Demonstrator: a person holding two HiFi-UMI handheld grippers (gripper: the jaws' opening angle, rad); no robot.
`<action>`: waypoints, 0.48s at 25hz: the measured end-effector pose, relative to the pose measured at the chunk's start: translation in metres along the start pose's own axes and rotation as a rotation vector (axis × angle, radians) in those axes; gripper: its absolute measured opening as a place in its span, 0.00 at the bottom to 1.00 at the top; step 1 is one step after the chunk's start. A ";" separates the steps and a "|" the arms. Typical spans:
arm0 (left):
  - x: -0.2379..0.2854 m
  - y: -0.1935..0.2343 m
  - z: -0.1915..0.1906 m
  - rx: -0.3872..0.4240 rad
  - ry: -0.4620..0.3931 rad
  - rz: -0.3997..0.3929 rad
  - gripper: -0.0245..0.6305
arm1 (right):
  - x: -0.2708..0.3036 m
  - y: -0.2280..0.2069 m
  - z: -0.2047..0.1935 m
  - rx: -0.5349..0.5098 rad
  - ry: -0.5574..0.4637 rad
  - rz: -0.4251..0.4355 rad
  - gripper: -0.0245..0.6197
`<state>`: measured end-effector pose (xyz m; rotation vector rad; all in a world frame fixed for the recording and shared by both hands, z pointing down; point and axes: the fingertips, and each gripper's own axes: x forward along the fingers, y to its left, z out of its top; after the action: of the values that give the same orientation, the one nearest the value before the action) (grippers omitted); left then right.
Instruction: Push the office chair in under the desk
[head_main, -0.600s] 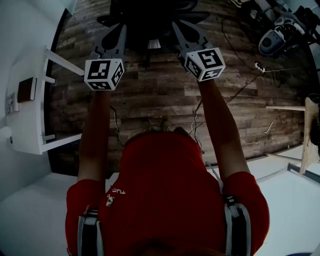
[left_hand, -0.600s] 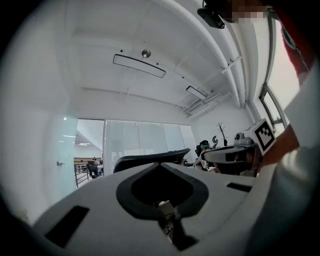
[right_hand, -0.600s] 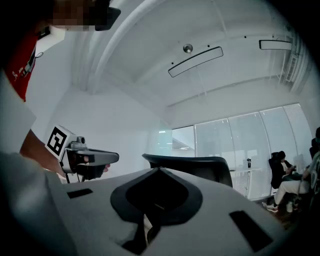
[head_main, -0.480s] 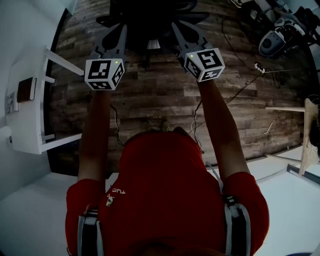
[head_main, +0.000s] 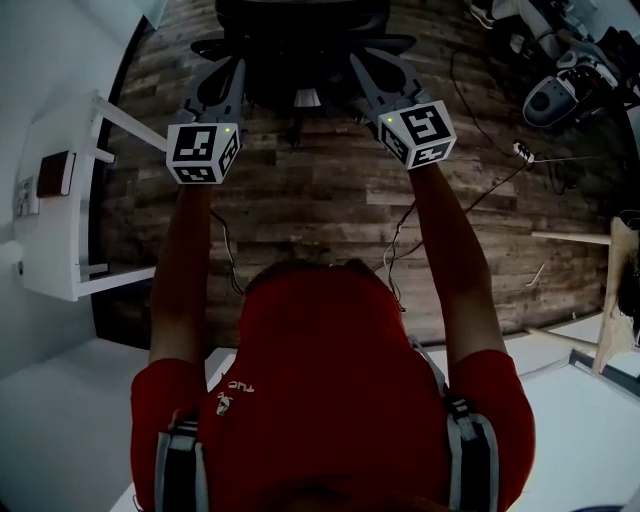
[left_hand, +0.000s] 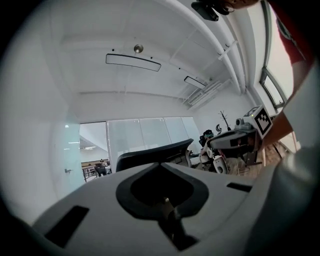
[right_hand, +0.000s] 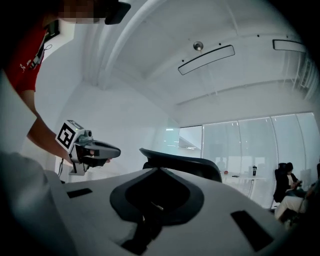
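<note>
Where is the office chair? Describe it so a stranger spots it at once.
Start from the wood-plank floor. Straight ahead of the person, the chair stands just beyond the left tool and the right tool. It alone is black with a curved back; the desk at left is white.

We see left gripper (head_main: 234, 72) and right gripper (head_main: 362, 66) side by side, tips at the office chair (head_main: 300, 30) | white desk (head_main: 58, 235) left | wood floor (head_main: 330, 195)

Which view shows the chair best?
Head view: chair seen from above, though dark and cut by the frame's top. Both gripper views show only its backrest's top edge.
</note>
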<state>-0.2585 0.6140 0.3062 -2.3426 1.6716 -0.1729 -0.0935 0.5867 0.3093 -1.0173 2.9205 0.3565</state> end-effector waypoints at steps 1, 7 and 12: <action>0.001 0.001 -0.002 0.026 0.014 0.004 0.05 | -0.001 -0.003 -0.002 -0.021 0.012 0.013 0.08; 0.010 0.012 -0.022 0.225 0.140 0.023 0.06 | -0.005 -0.034 -0.021 -0.159 0.117 0.062 0.09; 0.025 0.030 -0.049 0.381 0.278 -0.018 0.25 | -0.001 -0.063 -0.049 -0.287 0.255 0.112 0.26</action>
<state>-0.2896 0.5743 0.3434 -2.1163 1.5629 -0.7789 -0.0515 0.5291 0.3441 -0.9965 3.2331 0.7197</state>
